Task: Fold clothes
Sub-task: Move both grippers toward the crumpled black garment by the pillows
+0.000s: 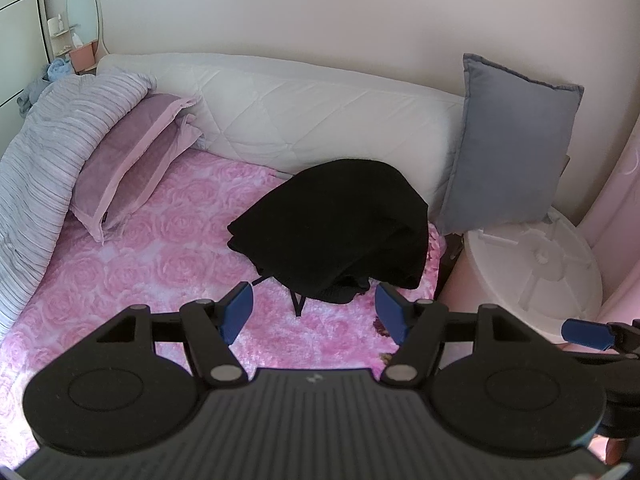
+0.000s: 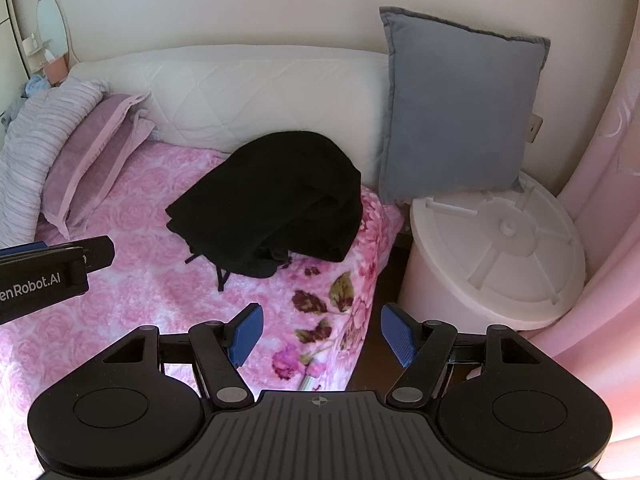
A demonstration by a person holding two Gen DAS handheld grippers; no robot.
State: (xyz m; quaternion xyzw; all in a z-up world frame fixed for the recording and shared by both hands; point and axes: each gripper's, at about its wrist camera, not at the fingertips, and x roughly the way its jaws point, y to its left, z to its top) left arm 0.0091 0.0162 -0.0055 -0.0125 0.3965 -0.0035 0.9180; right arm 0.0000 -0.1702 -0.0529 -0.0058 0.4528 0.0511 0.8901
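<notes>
Where the two sets of fingers point, a bed (image 1: 132,280) fills the room's middle, covered by a pink rose-patterned blanket (image 2: 132,292) and backed by a white quilted headboard (image 1: 320,116) against a plain cream wall. One black garment (image 1: 336,232) lies bunched in a heap on the blanket, just ahead of the left gripper (image 1: 316,312) and ahead and to the left of the right gripper (image 2: 322,334); thin black straps trail from its near edge toward the fingers. Both grippers are empty with their blue-padded fingers spread wide, apart from the cloth. Two pillows are in view: one mauve pillow (image 1: 128,168) far to the left, and one grey cushion (image 2: 460,108) propped upright to the right, behind the garment. One striped lilac duvet (image 1: 48,156) is piled at the far left. One white round tub (image 2: 500,248) stands beside the bed, ahead of the right fingers, with a pink curtain (image 2: 608,160) further right. One oval mirror (image 1: 82,8) hangs in the far left corner.
</notes>
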